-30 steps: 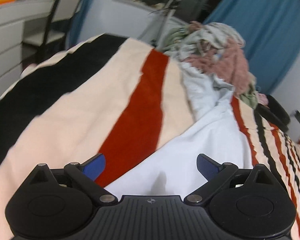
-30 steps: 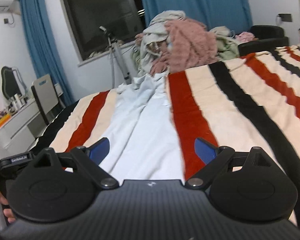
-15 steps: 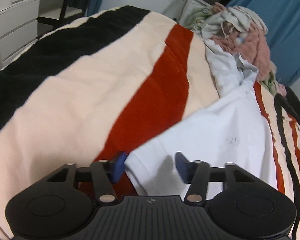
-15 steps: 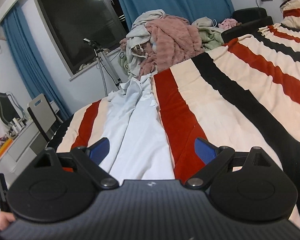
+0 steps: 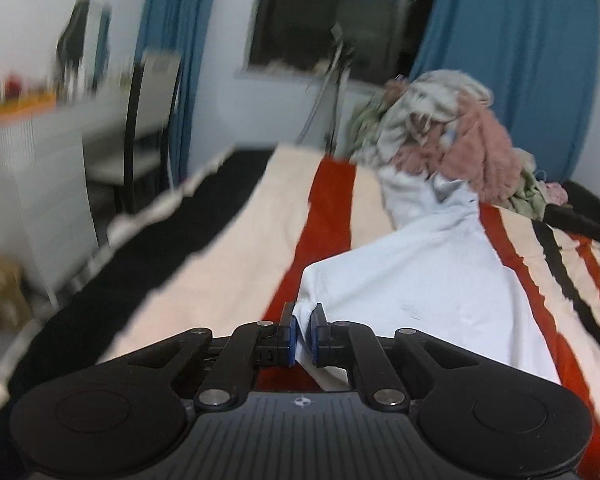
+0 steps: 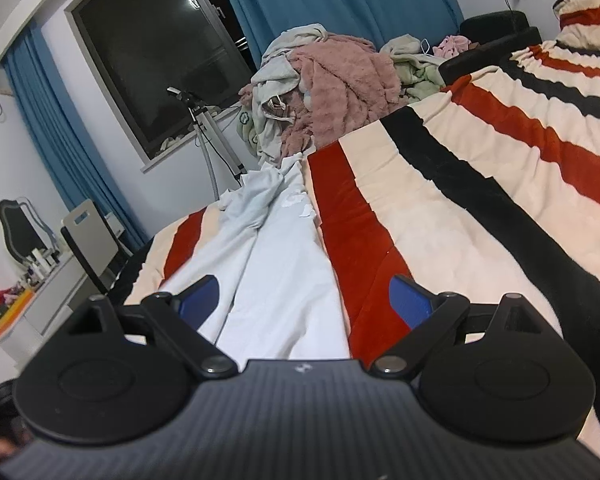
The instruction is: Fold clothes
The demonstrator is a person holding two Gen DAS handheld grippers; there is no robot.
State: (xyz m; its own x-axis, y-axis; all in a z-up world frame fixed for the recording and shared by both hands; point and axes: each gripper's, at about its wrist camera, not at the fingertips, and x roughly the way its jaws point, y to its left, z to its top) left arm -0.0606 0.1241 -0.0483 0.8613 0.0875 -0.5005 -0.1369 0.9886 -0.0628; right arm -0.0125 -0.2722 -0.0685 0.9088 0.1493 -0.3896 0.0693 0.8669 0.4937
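Note:
A pale white garment (image 5: 440, 280) lies stretched along the striped bedspread (image 5: 220, 260) toward the clothes pile. My left gripper (image 5: 303, 320) is closing its jaws on the garment's near corner; the cloth is pinched between the blue pads and lifted a little off the bed. In the right wrist view the same garment (image 6: 284, 280) runs lengthwise away from me. My right gripper (image 6: 306, 300) hovers over its near end, open, with nothing between its fingers.
A heap of pink, grey and green clothes (image 6: 332, 92) sits at the bed's far end. Left of the bed stand a chair (image 5: 148, 132), a white desk (image 5: 32, 152) and a tripod (image 6: 208, 136). The striped bedspread (image 6: 480, 200) extends to the right.
The left jaws went from wide open to closed on the garment's corner, and that gripper rose and tilted up, lifting the corner. The right gripper rolled slightly and stayed open.

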